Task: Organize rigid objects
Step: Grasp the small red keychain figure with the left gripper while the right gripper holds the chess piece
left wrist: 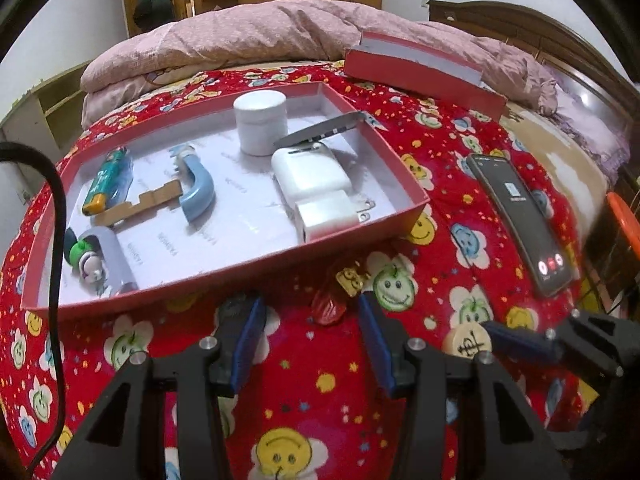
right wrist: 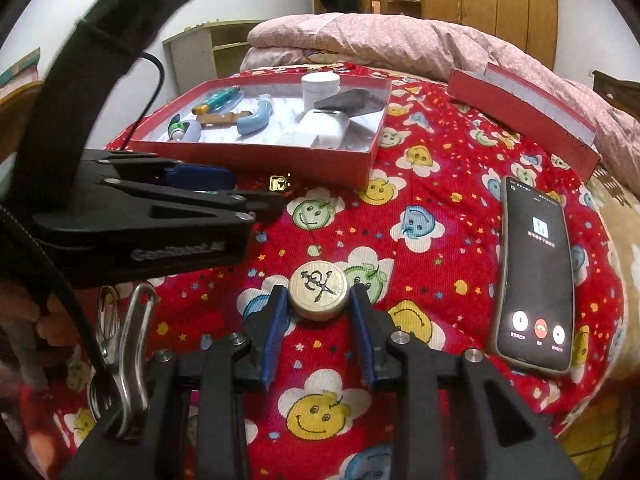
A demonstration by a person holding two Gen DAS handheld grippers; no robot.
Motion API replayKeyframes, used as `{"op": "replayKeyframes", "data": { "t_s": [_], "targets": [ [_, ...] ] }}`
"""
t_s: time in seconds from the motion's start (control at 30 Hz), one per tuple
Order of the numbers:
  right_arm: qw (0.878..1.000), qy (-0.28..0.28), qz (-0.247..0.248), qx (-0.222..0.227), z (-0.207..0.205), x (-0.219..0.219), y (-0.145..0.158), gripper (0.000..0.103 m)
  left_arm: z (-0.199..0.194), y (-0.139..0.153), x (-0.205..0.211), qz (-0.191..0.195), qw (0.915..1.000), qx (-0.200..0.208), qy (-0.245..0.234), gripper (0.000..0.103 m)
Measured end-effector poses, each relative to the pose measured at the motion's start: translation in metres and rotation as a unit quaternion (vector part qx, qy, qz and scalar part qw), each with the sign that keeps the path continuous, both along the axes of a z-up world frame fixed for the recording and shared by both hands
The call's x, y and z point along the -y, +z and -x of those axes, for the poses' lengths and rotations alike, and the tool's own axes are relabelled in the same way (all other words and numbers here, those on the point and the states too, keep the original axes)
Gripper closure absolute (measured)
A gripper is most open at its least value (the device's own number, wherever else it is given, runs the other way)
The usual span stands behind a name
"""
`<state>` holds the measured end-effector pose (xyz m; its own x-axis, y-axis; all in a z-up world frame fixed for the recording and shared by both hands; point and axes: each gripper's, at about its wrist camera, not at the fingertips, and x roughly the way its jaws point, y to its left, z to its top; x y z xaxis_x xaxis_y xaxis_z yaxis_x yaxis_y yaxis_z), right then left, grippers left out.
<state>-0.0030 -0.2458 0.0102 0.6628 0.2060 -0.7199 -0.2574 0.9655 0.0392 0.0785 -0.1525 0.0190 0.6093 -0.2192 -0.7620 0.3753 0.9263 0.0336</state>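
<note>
A red open box (left wrist: 352,240) (right wrist: 256,154) on the bed holds a white jar (left wrist: 261,122), a white charger (left wrist: 316,188), a blue handle (left wrist: 198,186), a lighter (left wrist: 106,180) and other small items. My left gripper (left wrist: 308,336) is open just before the box, with a red charm with a gold tag (left wrist: 332,304) lying between its fingertips. My right gripper (right wrist: 318,320) is open around a round wooden chess piece (right wrist: 318,294) (left wrist: 466,344) that lies on the blanket; the pads look close to its sides.
A black phone (left wrist: 520,220) (right wrist: 536,272) with a call screen lies to the right. The red box lid (left wrist: 420,72) (right wrist: 520,116) sits further back. A metal clip (right wrist: 132,356) lies at the lower left of the right wrist view. A pink quilt (left wrist: 256,36) is behind.
</note>
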Motion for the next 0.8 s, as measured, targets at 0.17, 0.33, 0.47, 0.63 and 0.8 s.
{"op": "replayKeyframes", "data": {
  "t_s": [0.17, 0.33, 0.47, 0.63, 0.8],
  "targets": [
    [1.000, 0.000, -0.005, 0.000, 0.000, 0.003, 0.000, 0.070, -0.003, -0.001, 0.004, 0.004, 1.0000, 0.003, -0.002, 0.055],
    [1.000, 0.000, 0.003, 0.003, 0.000, 0.002, -0.001, 0.070, -0.002, -0.001, 0.010, 0.000, 0.9999, 0.014, -0.011, 0.076],
    [1.000, 0.000, -0.003, 0.002, 0.000, 0.002, -0.001, 0.070, -0.002, 0.000, 0.008, 0.010, 0.9998, 0.009, -0.013, 0.082],
    [1.000, 0.001, -0.002, 0.004, 0.000, 0.002, -0.001, 0.070, 0.004, 0.002, 0.000, 0.018, 0.9998, 0.001, -0.010, 0.083],
    [1.000, 0.000, 0.002, 0.005, 0.001, 0.002, -0.001, 0.070, 0.012, 0.008, -0.020, 0.029, 0.9996, -0.004, 0.007, 0.083]
  ]
}}
